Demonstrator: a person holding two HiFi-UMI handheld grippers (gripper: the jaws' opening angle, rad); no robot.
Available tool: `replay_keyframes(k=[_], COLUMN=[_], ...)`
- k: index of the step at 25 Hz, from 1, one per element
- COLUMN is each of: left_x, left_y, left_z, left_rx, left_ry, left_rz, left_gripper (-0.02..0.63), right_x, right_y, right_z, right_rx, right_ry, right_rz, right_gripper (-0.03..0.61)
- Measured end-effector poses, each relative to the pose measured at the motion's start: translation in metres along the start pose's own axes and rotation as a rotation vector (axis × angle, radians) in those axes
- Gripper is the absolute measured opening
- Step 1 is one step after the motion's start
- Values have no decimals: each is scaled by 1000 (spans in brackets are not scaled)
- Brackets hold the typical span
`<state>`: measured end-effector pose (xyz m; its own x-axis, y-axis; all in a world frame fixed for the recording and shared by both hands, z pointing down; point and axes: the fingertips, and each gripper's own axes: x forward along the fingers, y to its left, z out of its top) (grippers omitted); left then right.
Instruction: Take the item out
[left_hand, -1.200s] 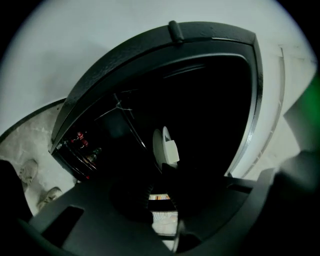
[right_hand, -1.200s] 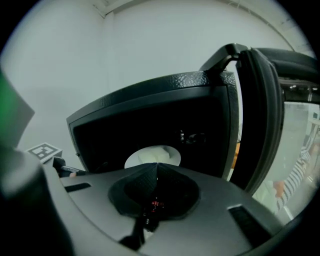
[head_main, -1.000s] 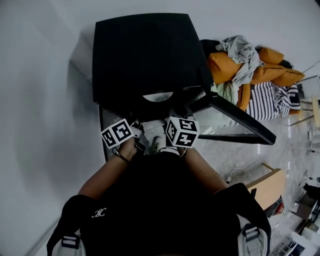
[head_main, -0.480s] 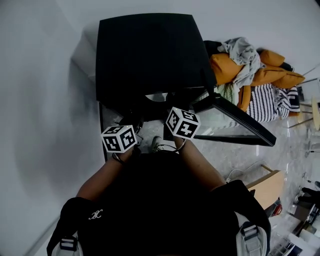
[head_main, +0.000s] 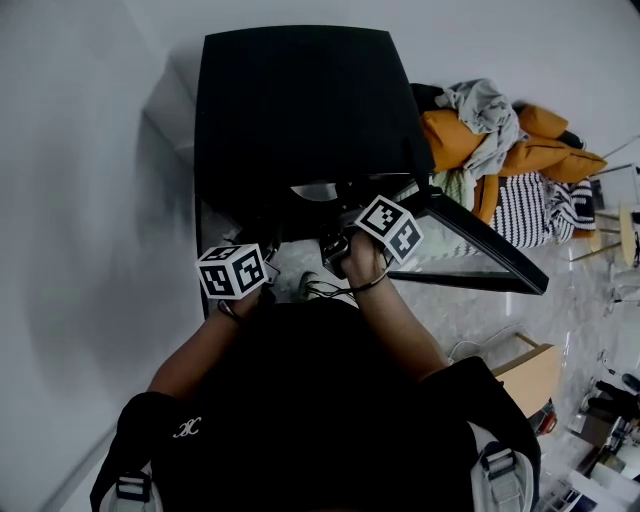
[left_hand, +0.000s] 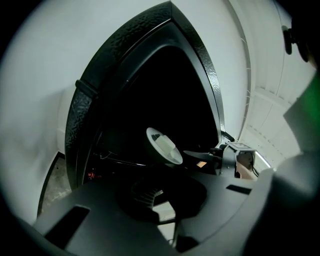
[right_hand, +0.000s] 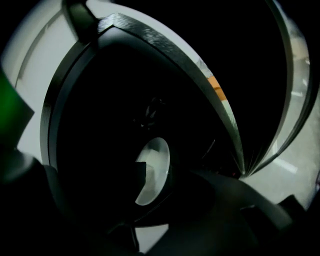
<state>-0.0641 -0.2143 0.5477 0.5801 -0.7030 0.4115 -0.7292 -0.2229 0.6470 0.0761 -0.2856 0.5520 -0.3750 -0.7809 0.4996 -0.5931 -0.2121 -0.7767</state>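
At the mouth of a black box-shaped cabinet (head_main: 300, 110), whose glass door (head_main: 470, 250) is swung open, a white round dish (left_hand: 164, 146) sits in the dark interior. The left gripper (head_main: 262, 262) is clenched on nothing. The right gripper (head_main: 345, 240) has just been opening its jaws. They stand wide, with the dish showing in the gap between them, not gripped.

Soft, even light fills the head view; a grey shadow lies on the plain white wall (head_main: 90, 250) at nine o'clock, and fisheye bending warps the rim. Both gripper views are dim and black-cornered: inside the glossy black box-shaped appliance (left_hand: 82, 120) only the pale round dish (left_hand: 163, 146) catches light.
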Motion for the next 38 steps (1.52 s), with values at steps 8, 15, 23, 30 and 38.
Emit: replay_keyframes(k=[8, 15, 23, 30, 38], left_x=[3, 5, 7, 12, 18], left_y=[-2, -1, -2, -5, -13], left_z=[-4, -7, -7, -8, -14], left_rx=[-4, -14, -14, -16, 2], left_ry=[20, 30, 43, 52, 81], left_rz=[-16, -27, -46, -62, -86], left_gripper=[9, 9, 8, 9, 9], right_x=[2, 3, 0, -17, -31], right_y=[-5, -16, -15, -20, -21], right_z=[-1, -7, -13, -23, -31], right_rx=[291, 288, 311, 295, 281], right_ry=[52, 78, 104, 110, 92], right_rz=[65, -10, -14, -33, 12], right_gripper=[137, 31, 29, 30, 32])
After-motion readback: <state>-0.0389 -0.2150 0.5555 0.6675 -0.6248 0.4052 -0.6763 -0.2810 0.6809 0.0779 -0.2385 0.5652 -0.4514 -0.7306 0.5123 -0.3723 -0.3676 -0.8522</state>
